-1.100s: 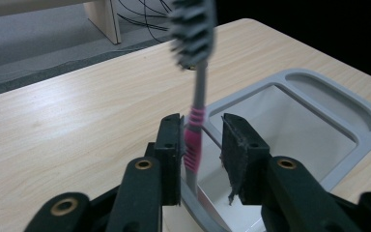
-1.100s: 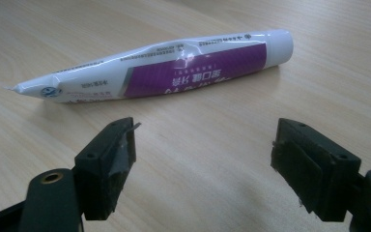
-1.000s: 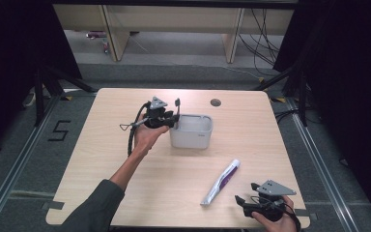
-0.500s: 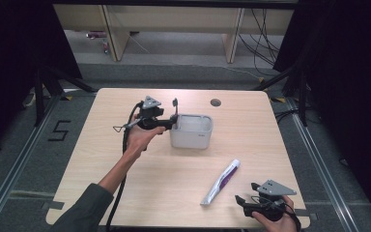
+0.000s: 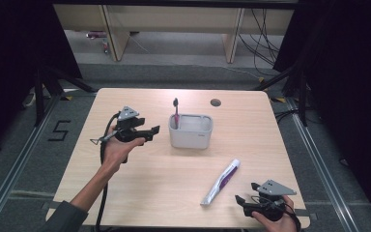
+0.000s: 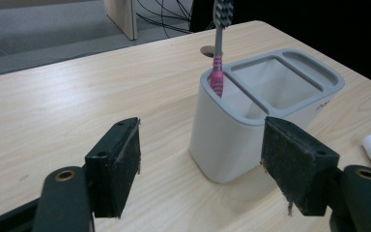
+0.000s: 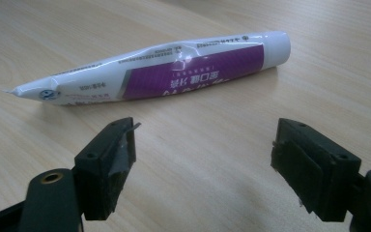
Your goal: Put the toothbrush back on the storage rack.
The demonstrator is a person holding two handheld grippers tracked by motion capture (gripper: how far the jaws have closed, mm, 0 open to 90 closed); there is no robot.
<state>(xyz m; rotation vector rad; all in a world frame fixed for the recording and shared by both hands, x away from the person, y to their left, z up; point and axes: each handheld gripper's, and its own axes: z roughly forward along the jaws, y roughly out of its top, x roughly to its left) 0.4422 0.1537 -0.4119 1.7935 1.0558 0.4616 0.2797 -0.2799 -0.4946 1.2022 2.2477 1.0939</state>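
Pale wood-grain tabletop (image 5: 140, 193) fills the middle of a dark-curtained room, with wooden furniture legs and loose cables on the grey floor beyond its far edge. Near the table's centre stands a light grey plastic holder with divided compartments (image 5: 191, 137), and a pink-handled toothbrush with dark bristles (image 5: 176, 112) stands upright in its left-end slot, head up. A second ago the left gripper (image 5: 145, 131) was right against that holder's left end by the brush; it has since drawn back and now hangs just left of the holder, jaws spread wide and empty, as the left gripper view confirms with the holder (image 6: 265, 116) and brush (image 6: 218, 53) framed between its pads. That retreat suggests the toothbrush has been dropped in and released, so that step looks finished. A white and purple toothpaste tube (image 5: 221, 182) lies flat on the table, in front of the holder and to its right. The right gripper (image 5: 244, 200) rests near the table's front edge beside the tube's crimped end, jaws apart and holding nothing, the tube (image 7: 159, 67) lying just ahead of them, probably the next pick.
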